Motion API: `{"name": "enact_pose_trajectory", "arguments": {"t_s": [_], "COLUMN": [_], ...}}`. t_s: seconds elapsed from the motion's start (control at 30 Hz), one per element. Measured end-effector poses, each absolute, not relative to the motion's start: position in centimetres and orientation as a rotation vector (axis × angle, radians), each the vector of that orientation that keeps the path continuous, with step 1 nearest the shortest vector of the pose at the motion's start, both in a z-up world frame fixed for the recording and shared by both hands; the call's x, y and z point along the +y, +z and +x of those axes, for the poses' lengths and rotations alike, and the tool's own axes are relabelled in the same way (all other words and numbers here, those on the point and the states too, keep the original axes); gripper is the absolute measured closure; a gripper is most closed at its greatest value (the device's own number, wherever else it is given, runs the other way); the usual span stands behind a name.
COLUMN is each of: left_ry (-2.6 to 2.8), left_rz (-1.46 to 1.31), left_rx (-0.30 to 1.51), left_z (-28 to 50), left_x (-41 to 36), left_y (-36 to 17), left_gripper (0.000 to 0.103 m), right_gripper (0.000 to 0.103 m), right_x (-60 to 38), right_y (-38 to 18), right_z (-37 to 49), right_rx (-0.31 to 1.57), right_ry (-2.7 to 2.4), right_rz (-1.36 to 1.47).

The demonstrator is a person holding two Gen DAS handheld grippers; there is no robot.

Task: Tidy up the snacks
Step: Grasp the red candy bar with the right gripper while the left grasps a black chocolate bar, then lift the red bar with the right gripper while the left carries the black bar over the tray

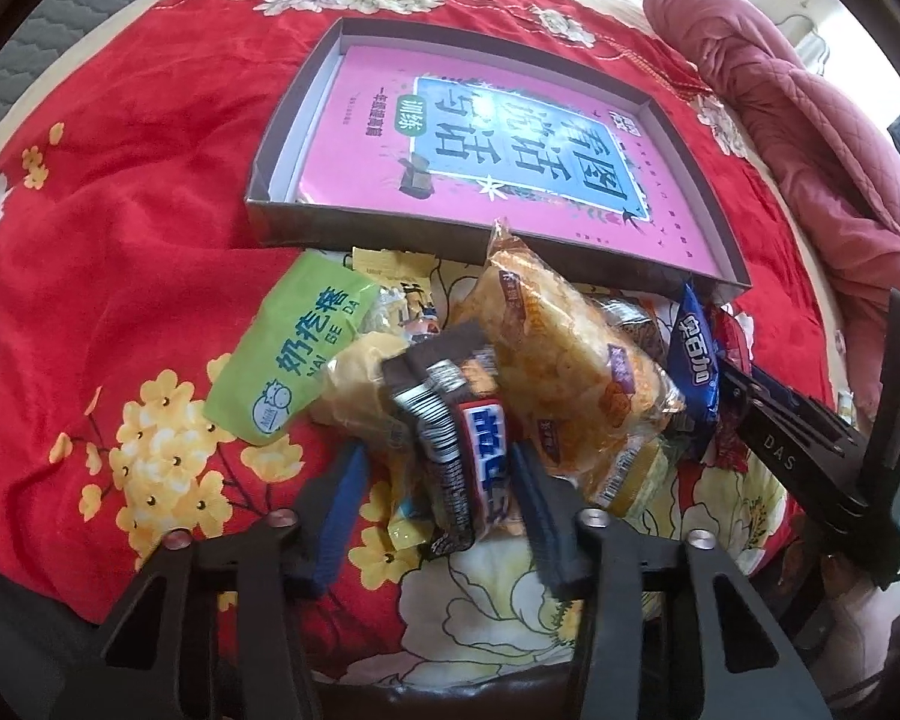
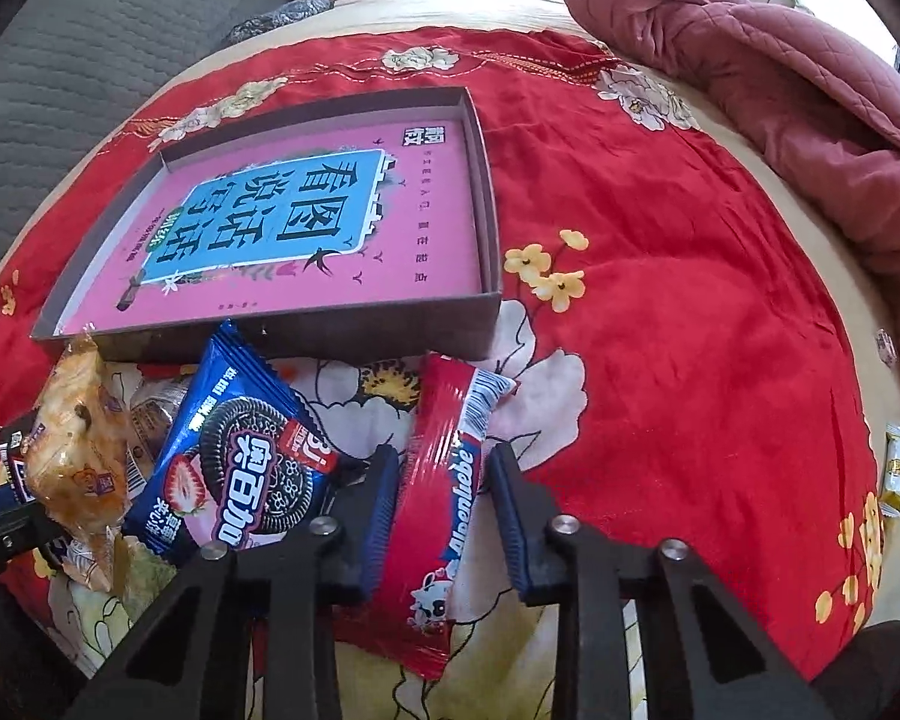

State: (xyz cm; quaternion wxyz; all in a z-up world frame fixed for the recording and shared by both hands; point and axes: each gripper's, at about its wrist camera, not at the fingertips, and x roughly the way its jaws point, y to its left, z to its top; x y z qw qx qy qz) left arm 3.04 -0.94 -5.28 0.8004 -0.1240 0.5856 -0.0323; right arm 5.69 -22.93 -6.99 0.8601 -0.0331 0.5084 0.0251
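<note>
A shallow brown box (image 1: 258, 204) (image 2: 390, 324) with a pink book lining its bottom lies on the red floral bedspread. A pile of snacks lies in front of it. My left gripper (image 1: 435, 456) is open, its fingers either side of a dark chocolate bar (image 1: 450, 450) on the pile. Beside the bar are a green milk-candy packet (image 1: 294, 354), a yellow-orange pastry packet (image 1: 570, 372) and a blue Oreo packet (image 1: 693, 360) (image 2: 240, 462). My right gripper (image 2: 444, 468) is open, its fingers either side of a red Alpenliebe packet (image 2: 438, 480); it also shows in the left wrist view (image 1: 786, 420).
A pink quilt (image 1: 798, 102) (image 2: 780, 78) is heaped along the right edge of the bed. A small yellow candy (image 2: 894, 462) lies at the right. A grey padded headboard (image 2: 90, 60) stands at the back left.
</note>
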Motion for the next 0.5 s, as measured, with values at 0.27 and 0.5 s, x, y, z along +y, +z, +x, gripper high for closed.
{"name": "enact_pose_trajectory", "arguments": {"t_s": [0.27, 0.5], "left_ry": [-0.104, -0.129], "left_rz": [-0.32, -0.35], "left_rx": [1.241, 1.22], "left_z": [2.9, 2.4], "left_x": [0.0, 0.6], "left_y": [-4.8, -4.0], "left_gripper": [0.073, 0.082], "right_gripper": [0.077, 0.08], "right_x": [-23.7, -24.5], "right_y": [-6.7, -6.2], "right_z": [5.7, 5.6], "right_rx": [1.065, 1.051], "right_ry": [0.072, 0.091], "right_rz": [-0.018, 0.034]}}
